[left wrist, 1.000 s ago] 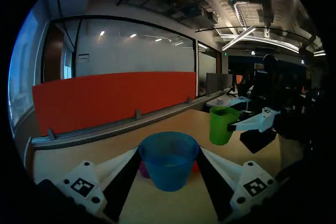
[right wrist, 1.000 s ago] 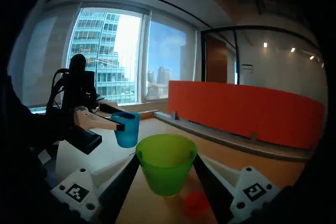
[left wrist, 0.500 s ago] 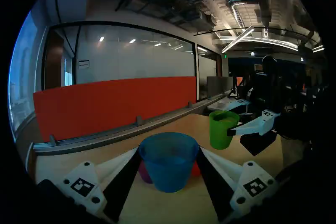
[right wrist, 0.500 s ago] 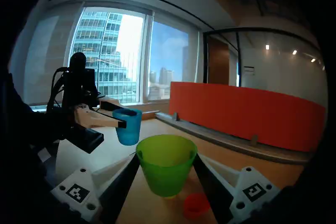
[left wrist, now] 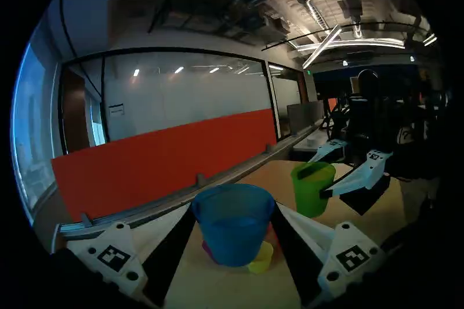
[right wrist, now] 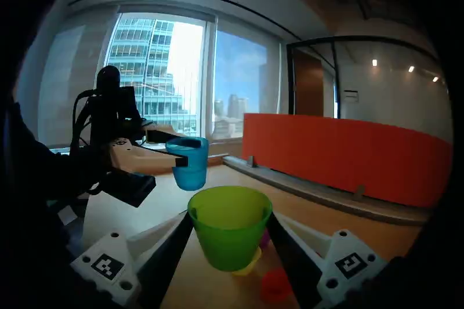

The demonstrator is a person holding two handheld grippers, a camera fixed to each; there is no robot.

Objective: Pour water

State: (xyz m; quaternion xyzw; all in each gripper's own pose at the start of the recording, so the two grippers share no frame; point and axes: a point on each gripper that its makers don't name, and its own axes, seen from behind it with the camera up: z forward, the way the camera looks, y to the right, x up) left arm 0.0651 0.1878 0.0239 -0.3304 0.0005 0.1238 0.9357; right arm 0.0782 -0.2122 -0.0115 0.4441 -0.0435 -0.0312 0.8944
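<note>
In the left gripper view my left gripper (left wrist: 233, 225) is shut on a translucent blue cup (left wrist: 233, 223), held upright above the wooden table (left wrist: 232, 291). The right gripper view has my right gripper (right wrist: 230, 236) shut on a green cup (right wrist: 229, 233), also upright. Farther off in the left gripper view, the green cup (left wrist: 312, 187) sits in the right gripper (left wrist: 327, 184) at the right. The blue cup (right wrist: 188, 163) in the left gripper (right wrist: 177, 155) appears up and to the left in the right gripper view, higher than the green cup's rim.
Small cups lie on the table under the held ones: a yellow cup (left wrist: 261, 257), a purple cup (left wrist: 206, 248), a red cup (right wrist: 275, 286). An orange divider panel (left wrist: 162, 158) with a metal rail runs along the table's far edge. Windows (right wrist: 174, 83) stand behind the left gripper.
The blue cup has risen and come closer to the green cup. Both cups stay upright. The small yellow cup on the table has come into sight beneath the held cups.
</note>
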